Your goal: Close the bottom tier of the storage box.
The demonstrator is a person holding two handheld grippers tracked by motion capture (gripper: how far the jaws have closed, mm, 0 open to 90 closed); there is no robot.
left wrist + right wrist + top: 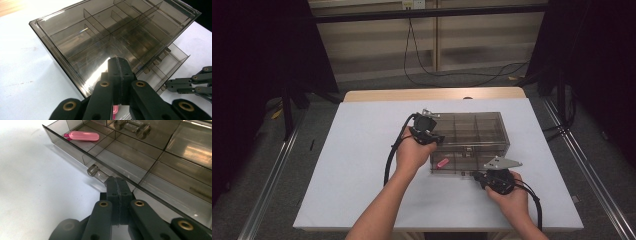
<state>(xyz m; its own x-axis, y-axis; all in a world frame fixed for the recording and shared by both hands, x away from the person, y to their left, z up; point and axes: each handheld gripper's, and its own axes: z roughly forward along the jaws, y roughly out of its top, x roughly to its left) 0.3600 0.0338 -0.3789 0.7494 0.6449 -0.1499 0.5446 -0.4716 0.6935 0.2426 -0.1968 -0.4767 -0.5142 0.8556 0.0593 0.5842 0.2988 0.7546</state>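
Observation:
A smoky see-through drawer box (pixel 472 131) stands on the white table (pixel 362 165). Its lowest drawer (pixel 455 165) is pulled out toward me, and a small pink oblong piece (pixel 442 163) lies in the drawer's left compartment (pixel 83 136). My left gripper (pixel 438 138) is shut with nothing between its jaws, and its tips (pixel 119 62) rest over the box's top near the front left corner. My right gripper (pixel 475 174) is also shut and holds nothing. Its tips (pixel 117 182) sit against the drawer's front wall, just right of a clear knob (pixel 95 172).
The box's top (pixel 112 27) shows several divided compartments through the lid. More clear knobs (pixel 132 127) sit on the drawers above. A black cable (pixel 388 160) trails from each gripper. Bare table lies left of and in front of the box, and black stands (pixel 287 110) flank the table.

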